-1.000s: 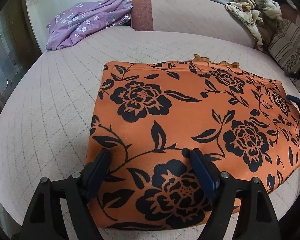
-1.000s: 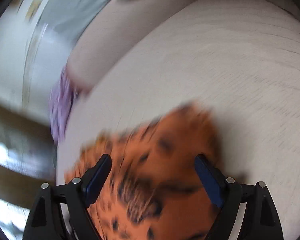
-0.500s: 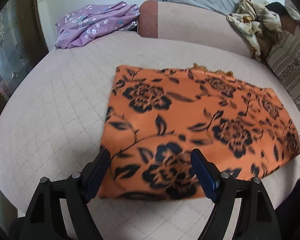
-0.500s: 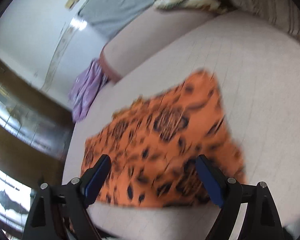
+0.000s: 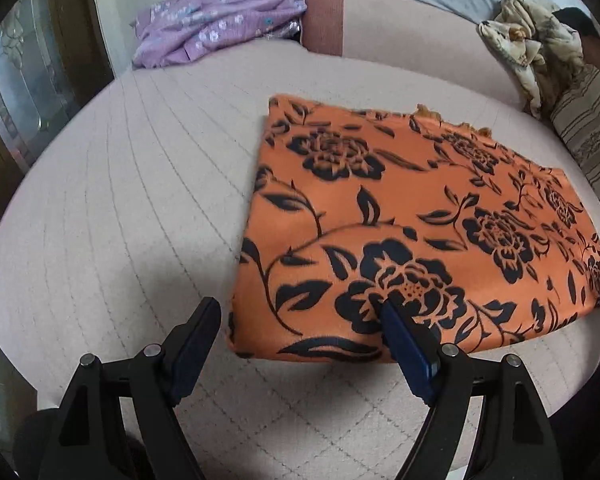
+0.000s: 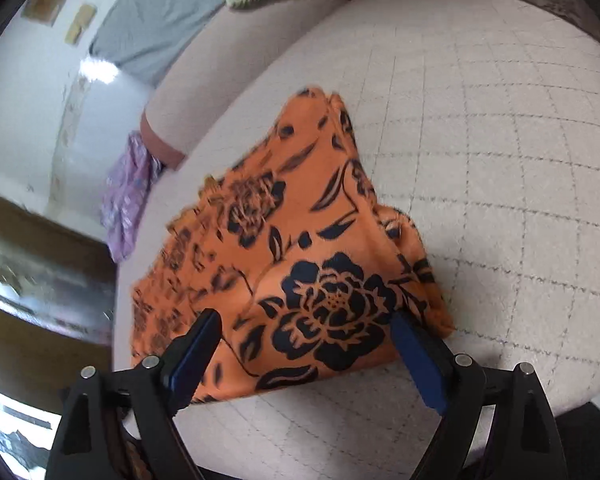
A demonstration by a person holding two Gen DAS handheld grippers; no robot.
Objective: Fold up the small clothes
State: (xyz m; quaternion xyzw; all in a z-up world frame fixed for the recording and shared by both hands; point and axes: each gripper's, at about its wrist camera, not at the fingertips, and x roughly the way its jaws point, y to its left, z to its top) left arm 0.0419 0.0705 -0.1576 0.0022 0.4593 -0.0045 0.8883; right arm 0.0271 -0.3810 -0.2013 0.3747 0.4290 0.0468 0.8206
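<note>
Quilted bed (image 5: pixel 100 208) carries the part-folded cloth (image 5: pixel 400 216); both grippers, left (image 5: pixel 300 340) and right (image 6: pixel 304 344), gape empty, poised to pinch its near edge for another fold.

Support surface: quilted sofa seat with garments resting on it.

The pale pink quilted seat (image 5: pixel 112 208) carries a stitched grid pattern and a curved front edge. An orange cloth with black floral print (image 5: pixel 404 216) lies flat on it in a folded rectangle, toward the right half in the left wrist view; a fringed edge shows along its far side. In the right wrist view the same cloth (image 6: pixel 296 248) sits near the seat's front edge. A crumpled purple floral garment (image 5: pixel 216 20) rests at the far left corner, beside the backrest's (image 5: pixel 404 28) rust-coloured end. A cream patterned cloth (image 5: pixel 536 48) is heaped at the far right, against a striped cushion (image 5: pixel 592 128).
</note>
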